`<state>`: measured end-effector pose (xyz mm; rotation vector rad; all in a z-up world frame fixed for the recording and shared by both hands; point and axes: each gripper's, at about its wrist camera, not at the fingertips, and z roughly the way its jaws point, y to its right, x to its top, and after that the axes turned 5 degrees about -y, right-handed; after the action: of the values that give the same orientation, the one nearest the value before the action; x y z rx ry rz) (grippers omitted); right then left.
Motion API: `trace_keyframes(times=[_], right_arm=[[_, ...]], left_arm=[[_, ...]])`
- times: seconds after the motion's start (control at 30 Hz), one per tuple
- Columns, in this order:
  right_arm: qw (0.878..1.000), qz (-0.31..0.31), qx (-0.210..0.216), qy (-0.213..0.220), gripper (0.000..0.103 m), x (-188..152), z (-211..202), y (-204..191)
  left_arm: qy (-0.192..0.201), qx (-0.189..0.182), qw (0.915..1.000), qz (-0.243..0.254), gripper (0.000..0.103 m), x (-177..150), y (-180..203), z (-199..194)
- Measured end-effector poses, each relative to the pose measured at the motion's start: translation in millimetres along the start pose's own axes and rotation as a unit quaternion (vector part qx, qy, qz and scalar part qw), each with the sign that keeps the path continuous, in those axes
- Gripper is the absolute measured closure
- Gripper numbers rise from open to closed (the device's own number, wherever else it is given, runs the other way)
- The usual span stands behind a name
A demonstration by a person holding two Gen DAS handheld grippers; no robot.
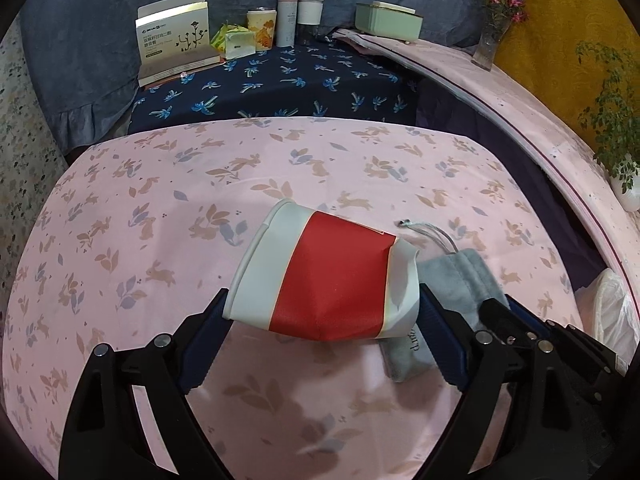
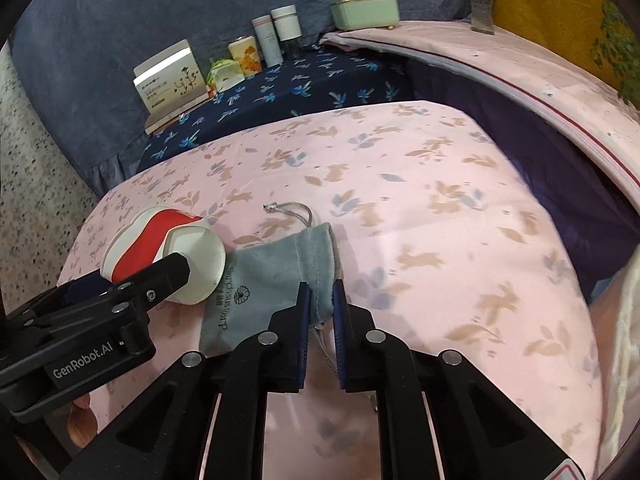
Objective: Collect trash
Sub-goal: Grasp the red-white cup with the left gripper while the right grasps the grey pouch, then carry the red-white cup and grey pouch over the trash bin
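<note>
Two tongs at work on the pink desk.
Left tongs (image 1: 322, 316) clamp the crushed paper cup (image 1: 324, 276); right tongs (image 2: 321, 300) pinch the grey pouch (image 2: 276, 276).

The crushed cup (image 1: 320, 276) covers the near left corner of the grey pouch (image 1: 452, 280). Beside that pouch, the white bag (image 1: 616, 312) runs off the frame's right edge.

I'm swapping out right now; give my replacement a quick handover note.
Left gripper: jaws closed across the crushed red-and-white paper cup, lying on its side on the pink rabbit-print cloth.
Right gripper: jaws pinched on the edge of the grey velvet drawstring pouch beside the cup.
Done: both items gripped.
Left: lift both and bin them; no bin is identifiable in view.
</note>
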<state>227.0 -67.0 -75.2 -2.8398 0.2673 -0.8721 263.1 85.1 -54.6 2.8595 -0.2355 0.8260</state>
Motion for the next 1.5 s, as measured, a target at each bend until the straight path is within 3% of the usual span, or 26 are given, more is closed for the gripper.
trace_keyframes(times=[0.43,0.8,1.2,1.5], right_arm=[[0.996,0.058,-0.029,0.061,0.094,-20,-89,82],[0.985,0.117,-0.067,0.110,0.094,-45,-161,164],[0.970,0.175,-0.098,0.136,0.094,-72,-200,239],[0.963,0.203,-0.111,0.140,0.094,-84,-210,272]], left_arm=[[0.014,-0.044,0.9978,0.048,0.018,-21,96,-43],[0.022,-0.088,0.9888,0.119,0.018,-43,199,-72],[0.001,-0.122,0.9765,0.178,0.018,-70,282,-73],[-0.013,-0.132,0.9712,0.198,0.017,-81,312,-69]])
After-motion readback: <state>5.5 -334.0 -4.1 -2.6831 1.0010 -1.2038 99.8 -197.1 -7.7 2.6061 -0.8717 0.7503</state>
